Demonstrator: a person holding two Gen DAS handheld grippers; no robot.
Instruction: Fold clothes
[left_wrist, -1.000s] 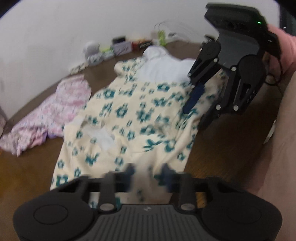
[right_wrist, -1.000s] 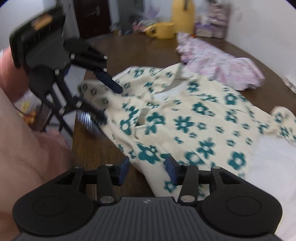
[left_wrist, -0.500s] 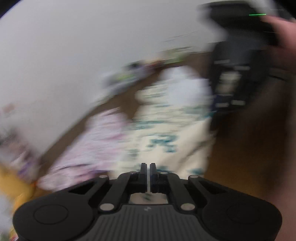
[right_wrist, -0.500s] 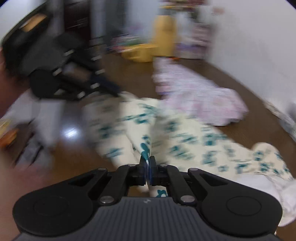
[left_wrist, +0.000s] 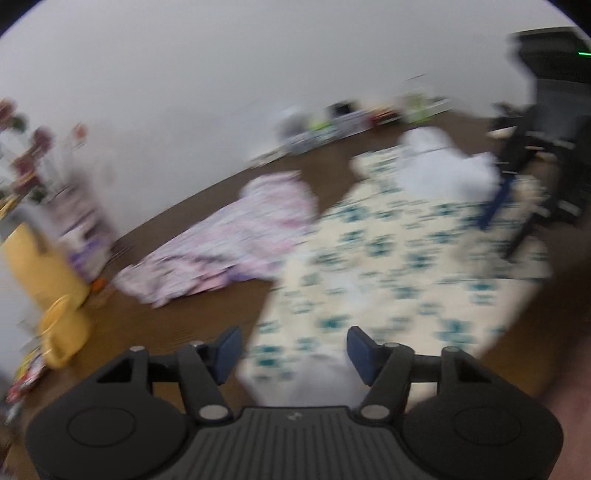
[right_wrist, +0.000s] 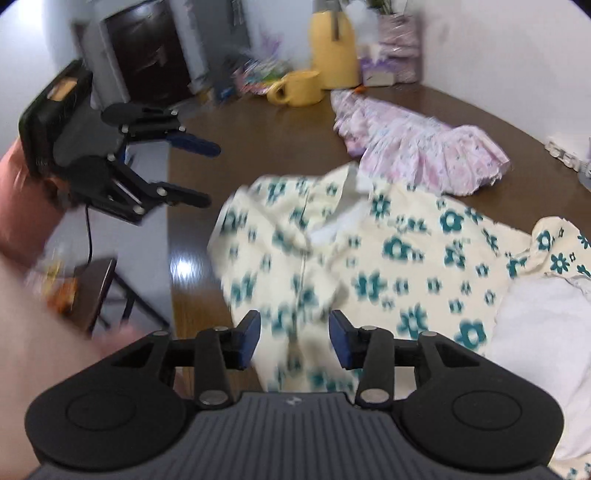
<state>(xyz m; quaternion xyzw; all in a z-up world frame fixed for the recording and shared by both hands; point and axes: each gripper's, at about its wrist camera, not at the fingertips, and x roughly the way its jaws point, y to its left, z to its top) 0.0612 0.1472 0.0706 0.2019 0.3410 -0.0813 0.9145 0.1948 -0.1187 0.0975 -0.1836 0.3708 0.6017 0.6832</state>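
A cream garment with teal flowers (left_wrist: 406, 258) (right_wrist: 388, 258) lies spread on the brown table (right_wrist: 258, 140). My left gripper (left_wrist: 294, 350) hovers over its near edge, jaws opening, with cloth below the gap but no pad pressing on it. It also shows in the right wrist view as the left gripper (right_wrist: 203, 173), held in a hand beyond the garment's left edge. My right gripper (right_wrist: 295, 338) is above a raised fold of the garment, jaws opening, holding nothing. In the blurred left wrist view the right gripper (left_wrist: 506, 225) hangs over the garment's far right.
A pink patterned garment (left_wrist: 240, 243) (right_wrist: 417, 147) lies bunched beside the cream one. White cloth (left_wrist: 443, 166) (right_wrist: 535, 332) rests on its far end. A yellow jug (right_wrist: 334, 48), a yellow mug (right_wrist: 297, 88) and small clutter stand along the wall. The table edge (right_wrist: 170, 258) drops off left.
Half a second ago both grippers were shut on the garment's edge; now both have let go and stand open. The left view has swung left and risen.
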